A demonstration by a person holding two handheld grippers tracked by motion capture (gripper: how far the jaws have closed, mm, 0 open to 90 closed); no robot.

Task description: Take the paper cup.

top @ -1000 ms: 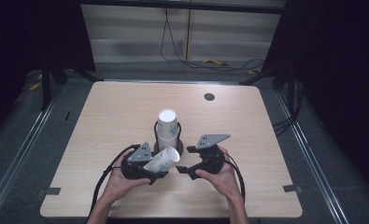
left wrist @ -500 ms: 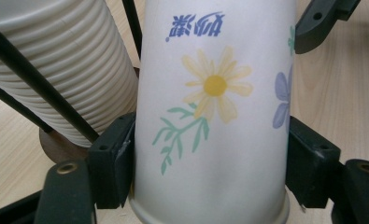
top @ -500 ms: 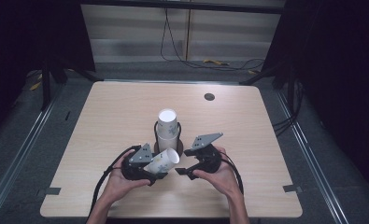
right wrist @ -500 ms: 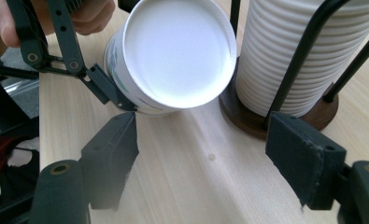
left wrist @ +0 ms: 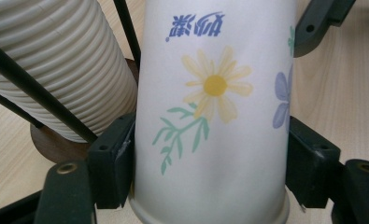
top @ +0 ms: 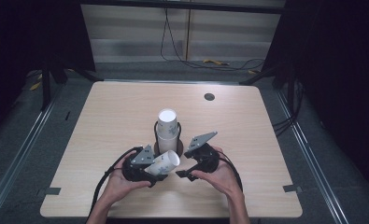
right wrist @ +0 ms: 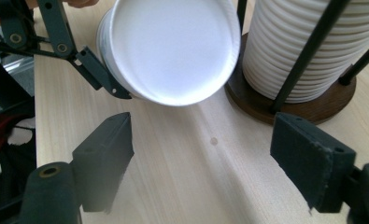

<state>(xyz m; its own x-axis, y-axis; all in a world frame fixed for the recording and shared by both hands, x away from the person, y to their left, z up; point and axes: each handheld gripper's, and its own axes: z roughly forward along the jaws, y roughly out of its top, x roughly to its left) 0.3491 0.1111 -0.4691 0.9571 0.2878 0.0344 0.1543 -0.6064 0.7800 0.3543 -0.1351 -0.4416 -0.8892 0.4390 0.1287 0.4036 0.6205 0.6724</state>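
A: Right gripper (top: 181, 173) barely shifted since a second ago; its plate tilted a bit more. Its jaws had just been opening again after a brief narrowing. Left gripper (top: 155, 173) stayed put, cup (top: 165, 163) in the same spot.

B: Anything between the right jaws?

A: No. In the right gripper view (right wrist: 198, 154) they stood apart over bare table (right wrist: 196, 186), nothing touching the pads. Cup's open mouth (right wrist: 170, 49) sat just beyond them, facing that camera.

B: Left?

A: Clamped on the cup. Left gripper view showed both pads pressed on the cup wall (left wrist: 215, 116), rim end near the camera, flower print facing it.

B: Cup position?

A: Tipped on its side, held off the table (top: 102, 121), just in front of the stack (top: 167, 128), mouth pointing toward the right gripper.

B: Stack?

A: Upright in a black wire holder (top: 155, 133) on a round wooden base (right wrist: 247, 102), mid-table. Held cup was near it; contact couldn't be told.

B: Hands?

A: Left hand (top: 119, 184) and right hand (top: 222, 177) both at the near edge, one on each gripper.
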